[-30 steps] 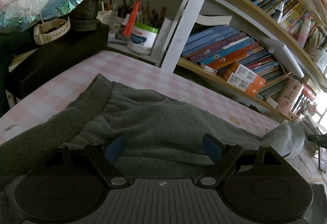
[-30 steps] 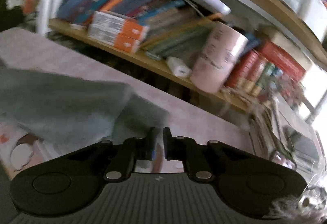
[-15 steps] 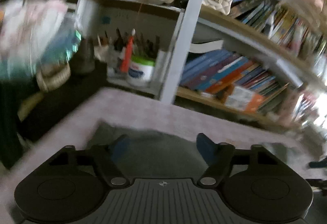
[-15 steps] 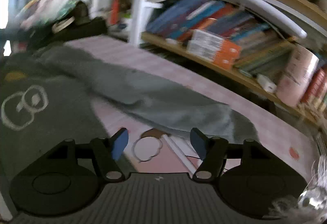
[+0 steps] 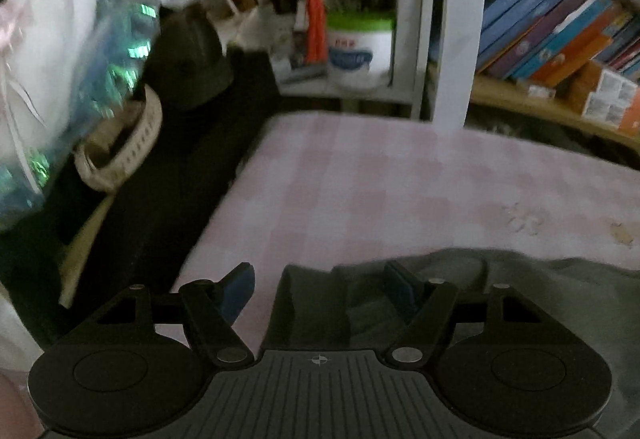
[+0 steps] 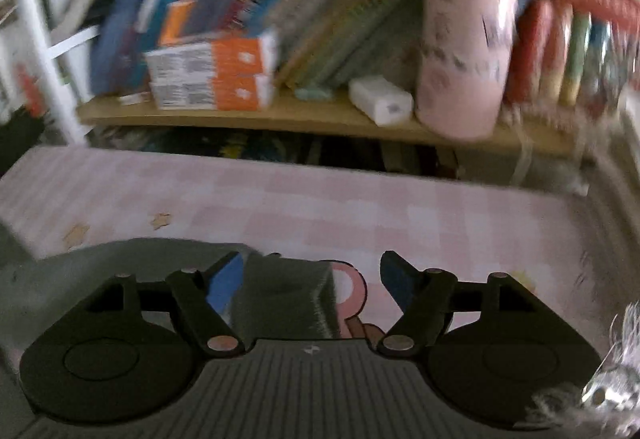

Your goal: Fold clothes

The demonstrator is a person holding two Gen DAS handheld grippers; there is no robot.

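Bookshelves (image 6: pixel 320 39) crowd the back wall, spines packed tight; pink checked bench cover (image 5: pixel 400 191) below, running out to a dark drop on the left.

Item: grey garment (image 5: pixel 540 291), soft knit, lying flat along the near edge of the bench. In the left view its end sits low in frame, a ribbed band turned toward the left; in the right view the other end (image 6: pixel 280 295) stops square over a pink cartoon print on the cover.

Item: left tool (image 5: pixel 320 287), jaws spread wide, nothing gripped. One blue pad hangs over bare cover, the other over cloth, so the garment's edge lies between them.

Item: right tool (image 6: pixel 312 283), likewise wide open and empty, straddling the garment's square end, left pad over grey cloth, right pad over the pink print.

Both views are motion-blurred; whether any pad touches cloth cannot be told.

Handling note, a judgement: both ends look ready to be pinched for a fold. Best to come down squarely, take the full thickness of the band and hem rather than a single layer, close both sides together, and lift evenly so the knit does not sag or twist.

Adjacent: white tub with green lid (image 5: pixel 360 47), red tassel (image 5: pixel 315 15), pink cylinder (image 6: pixel 464 39).
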